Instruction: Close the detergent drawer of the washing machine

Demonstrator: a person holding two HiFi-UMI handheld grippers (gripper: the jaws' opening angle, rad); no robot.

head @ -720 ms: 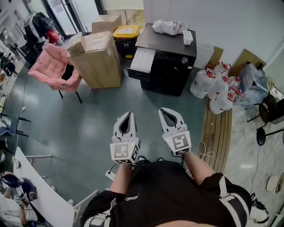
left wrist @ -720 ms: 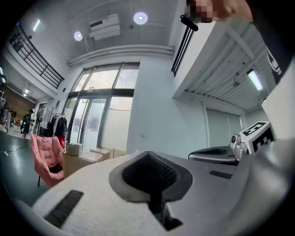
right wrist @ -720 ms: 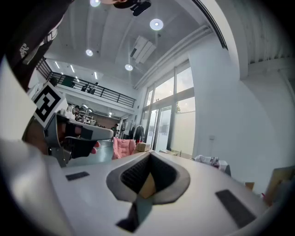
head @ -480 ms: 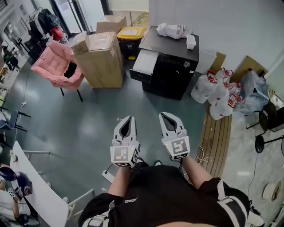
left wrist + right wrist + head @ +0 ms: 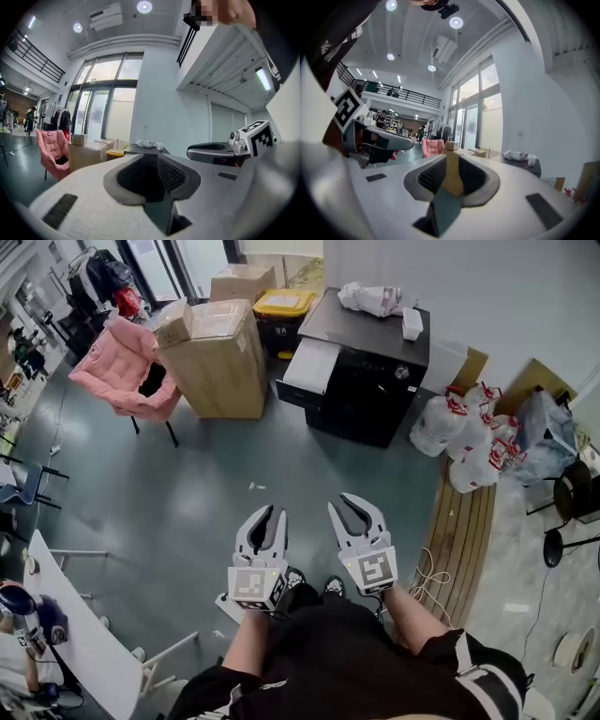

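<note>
The black washing machine (image 5: 361, 390) stands against the far wall, well ahead of me. Its white detergent drawer (image 5: 307, 367) sticks out on the machine's left side. A crumpled bag (image 5: 377, 299) and a small white box (image 5: 411, 323) lie on its top. My left gripper (image 5: 268, 517) and right gripper (image 5: 356, 508) are held side by side close to my body, pointing level at the machine, far short of it. Both are open with nothing between the jaws. The left gripper view shows the machine (image 5: 146, 150) small and distant; the right gripper view shows it (image 5: 524, 164) at the right.
A large cardboard box (image 5: 208, 354) and a pink chair (image 5: 124, 371) stand left of the machine, with a yellow-lidded bin (image 5: 281, 306) behind. Filled white bags (image 5: 464, 432) and wooden slats (image 5: 461, 521) lie to the right. A white table (image 5: 80, 643) is at my near left.
Both grippers have sunk lower in the head view, nearer my body, and the view has shifted slightly. Their jaws stand as before.
</note>
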